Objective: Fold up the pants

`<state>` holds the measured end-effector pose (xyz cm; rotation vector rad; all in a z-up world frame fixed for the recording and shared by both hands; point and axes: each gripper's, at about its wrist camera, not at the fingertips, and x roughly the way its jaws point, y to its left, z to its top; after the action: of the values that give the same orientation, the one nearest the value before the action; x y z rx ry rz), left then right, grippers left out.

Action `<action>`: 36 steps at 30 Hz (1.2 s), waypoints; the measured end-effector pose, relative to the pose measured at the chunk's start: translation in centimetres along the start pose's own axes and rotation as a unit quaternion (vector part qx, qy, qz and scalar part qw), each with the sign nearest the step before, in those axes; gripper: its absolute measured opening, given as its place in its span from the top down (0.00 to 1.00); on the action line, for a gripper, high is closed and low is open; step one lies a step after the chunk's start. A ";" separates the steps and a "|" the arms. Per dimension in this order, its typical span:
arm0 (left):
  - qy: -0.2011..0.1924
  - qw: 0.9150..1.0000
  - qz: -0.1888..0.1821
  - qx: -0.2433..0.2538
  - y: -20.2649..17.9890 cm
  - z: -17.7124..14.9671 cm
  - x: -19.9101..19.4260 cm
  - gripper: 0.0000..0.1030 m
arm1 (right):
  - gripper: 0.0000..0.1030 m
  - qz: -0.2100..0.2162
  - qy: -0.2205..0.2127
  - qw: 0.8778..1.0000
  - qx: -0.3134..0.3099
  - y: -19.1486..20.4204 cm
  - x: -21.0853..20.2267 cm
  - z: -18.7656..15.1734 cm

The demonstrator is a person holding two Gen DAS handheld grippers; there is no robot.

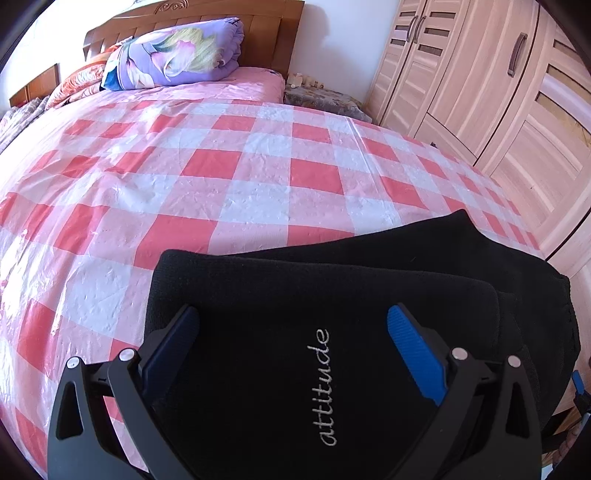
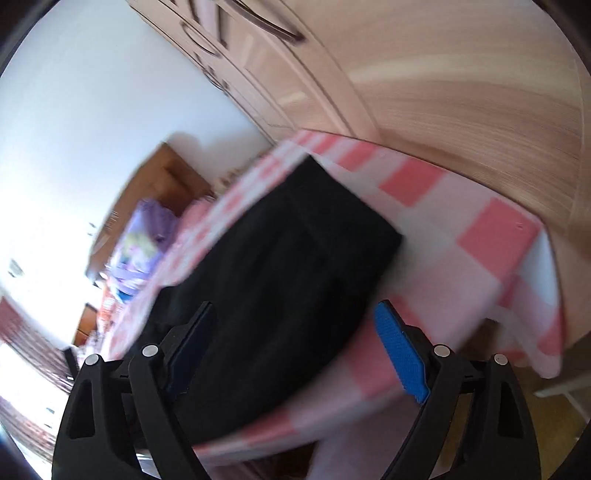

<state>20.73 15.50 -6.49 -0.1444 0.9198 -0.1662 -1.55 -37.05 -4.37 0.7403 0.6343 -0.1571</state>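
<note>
Black pants (image 1: 332,295) lie folded in layers on the near right part of a bed with a pink and white checked cover (image 1: 184,166). White lettering "attitude" shows on the top layer. My left gripper (image 1: 291,332) is open and empty, just above the pants. In the blurred, tilted right wrist view the folded pants (image 2: 288,266) lie near the bed's corner. My right gripper (image 2: 295,332) is open and empty, above their near end.
A folded purple floral quilt (image 1: 177,51) lies at the wooden headboard (image 1: 207,14). A light wooden wardrobe (image 1: 480,74) stands along the bed's right side, also in the right wrist view (image 2: 406,74). The bed's corner edge (image 2: 546,295) drops to the floor.
</note>
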 end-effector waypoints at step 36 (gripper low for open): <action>0.054 0.950 -0.106 0.287 -26.7 -1.7 -2.9 0.02 | 0.74 0.042 -0.066 0.997 -0.020 -0.1 2.8 0.2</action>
<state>15.49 -10.11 0.01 0.3113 0.9295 -0.6390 0.78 -36.96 -5.98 0.7111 0.4784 -0.1157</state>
